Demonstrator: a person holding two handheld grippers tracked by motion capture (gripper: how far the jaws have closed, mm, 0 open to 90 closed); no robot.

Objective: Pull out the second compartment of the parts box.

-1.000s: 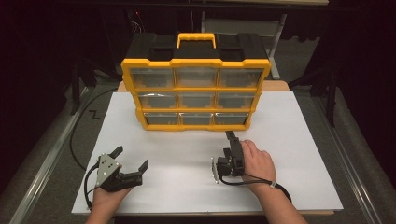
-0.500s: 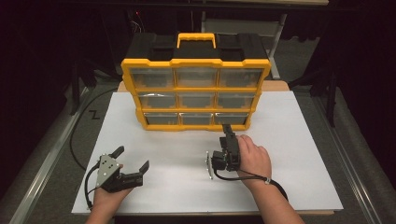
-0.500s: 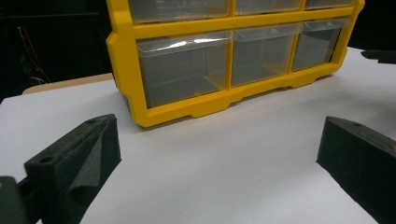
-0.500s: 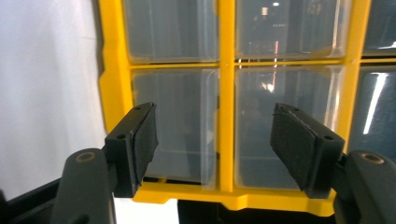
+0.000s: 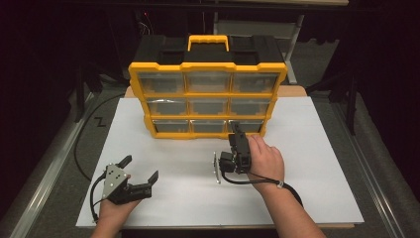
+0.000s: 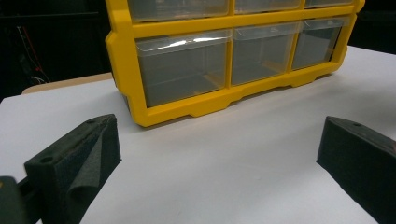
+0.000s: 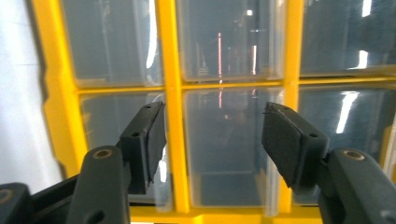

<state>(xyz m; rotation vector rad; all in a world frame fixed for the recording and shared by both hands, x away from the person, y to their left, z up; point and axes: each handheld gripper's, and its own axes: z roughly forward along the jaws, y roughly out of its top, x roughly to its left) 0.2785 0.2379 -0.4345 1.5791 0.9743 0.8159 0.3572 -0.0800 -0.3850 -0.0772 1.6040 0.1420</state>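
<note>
Change: since a second ago the right gripper (image 5: pixel 236 130) is moving forward across the sheet toward the organizer, and is now reaching its bottom row; the left gripper (image 5: pixel 140 169) is staying where it was.
Right gripper: the person's right hand (image 5: pixel 264 159) is holding it turned on its side, tips pointing at the bottom-right drawer (image 5: pixel 246 126). Its own view is showing the jaws spread apart, nothing between them, right up against the clear drawer fronts and the yellow frame bars.
Left gripper: it is resting low near the front-left of the white sheet (image 5: pixel 317 163), held by the left hand (image 5: pixel 115 212). The jaws are standing wide apart and empty, pointing toward the organizer's lower left corner, well short of it.
Organizer: the yellow-and-black drawer organizer (image 5: pixel 208 84) is standing upright at the far middle of the sheet, three rows of three clear drawers facing the person, a yellow carry handle (image 5: pixel 208 40) on top. The bottom-left drawer (image 6: pixel 183 65) is looking empty in the left gripper view.
Cables: a black cable (image 5: pixel 84 144) is trailing off the sheet's left edge.
</note>
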